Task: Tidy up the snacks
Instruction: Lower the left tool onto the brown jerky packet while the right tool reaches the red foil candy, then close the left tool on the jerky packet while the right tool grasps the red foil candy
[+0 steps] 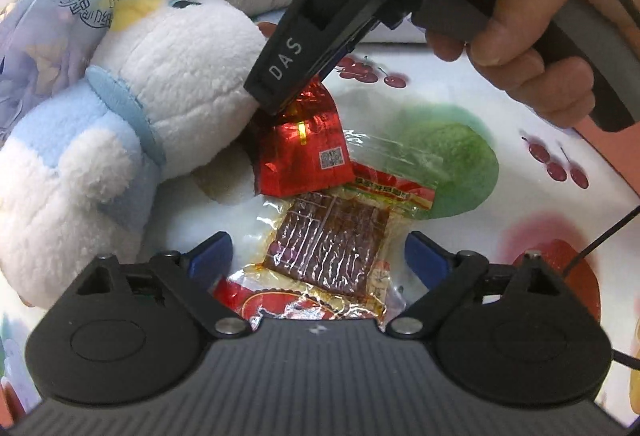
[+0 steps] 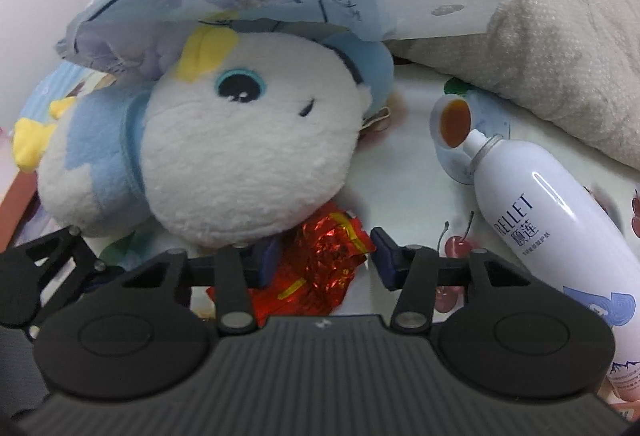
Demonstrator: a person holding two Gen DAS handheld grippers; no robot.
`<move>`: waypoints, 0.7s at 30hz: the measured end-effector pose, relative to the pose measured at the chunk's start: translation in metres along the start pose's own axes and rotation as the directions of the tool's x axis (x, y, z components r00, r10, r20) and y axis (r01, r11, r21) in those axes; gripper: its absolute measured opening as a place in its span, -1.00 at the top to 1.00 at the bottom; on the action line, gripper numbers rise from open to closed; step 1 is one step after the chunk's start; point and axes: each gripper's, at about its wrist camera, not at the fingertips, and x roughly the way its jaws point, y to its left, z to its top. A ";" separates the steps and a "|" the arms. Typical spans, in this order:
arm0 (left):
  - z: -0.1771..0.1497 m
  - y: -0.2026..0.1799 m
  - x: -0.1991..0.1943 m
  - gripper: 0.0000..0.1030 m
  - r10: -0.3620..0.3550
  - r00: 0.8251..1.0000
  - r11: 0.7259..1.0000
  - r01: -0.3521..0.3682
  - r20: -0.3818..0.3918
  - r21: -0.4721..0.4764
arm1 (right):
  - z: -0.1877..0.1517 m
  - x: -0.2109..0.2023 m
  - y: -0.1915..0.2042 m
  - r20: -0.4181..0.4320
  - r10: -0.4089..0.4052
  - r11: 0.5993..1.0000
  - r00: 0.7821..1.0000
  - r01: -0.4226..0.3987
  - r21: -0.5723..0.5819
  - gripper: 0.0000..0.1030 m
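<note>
While the open right tool (image 2: pixel 322 258) straddles the crinkled red foil snack packet (image 2: pixel 320 260), the left tool (image 1: pixel 320 256), also open, hovers over the clear-wrapped brown jerky packet (image 1: pixel 328 246); sorting looks barely begun.

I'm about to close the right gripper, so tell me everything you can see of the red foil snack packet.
The red foil snack packet is a shiny, crinkled pouch with gold stripes and a QR label on one face. It lies on the fruit-print cloth, its top against the plush toy and its lower edge overlapping the clear jerky packet. The right gripper straddles its crumpled top, open.
</note>
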 end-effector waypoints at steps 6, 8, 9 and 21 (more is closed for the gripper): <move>-0.003 -0.010 -0.006 -0.61 0.012 1.000 1.000 -0.012 -0.001 -0.011 | -0.004 0.003 -0.004 -0.024 0.013 1.000 1.000 -0.012 0.019 0.18; -0.005 -0.011 -0.008 -0.52 0.012 1.000 1.000 -0.012 -0.003 -0.005 | -0.009 0.002 -0.006 -0.033 0.019 1.000 0.999 -0.018 0.024 0.20; -0.006 -0.013 -0.009 -0.49 0.010 1.000 1.000 -0.010 -0.003 0.002 | -0.013 0.001 -0.007 -0.035 0.019 1.000 0.999 -0.018 0.020 0.21; -0.035 -0.044 -0.039 -0.19 0.015 1.000 0.998 -0.015 -0.006 -0.063 | -0.050 -0.023 0.001 -0.044 0.011 0.998 0.999 -0.014 -0.058 0.45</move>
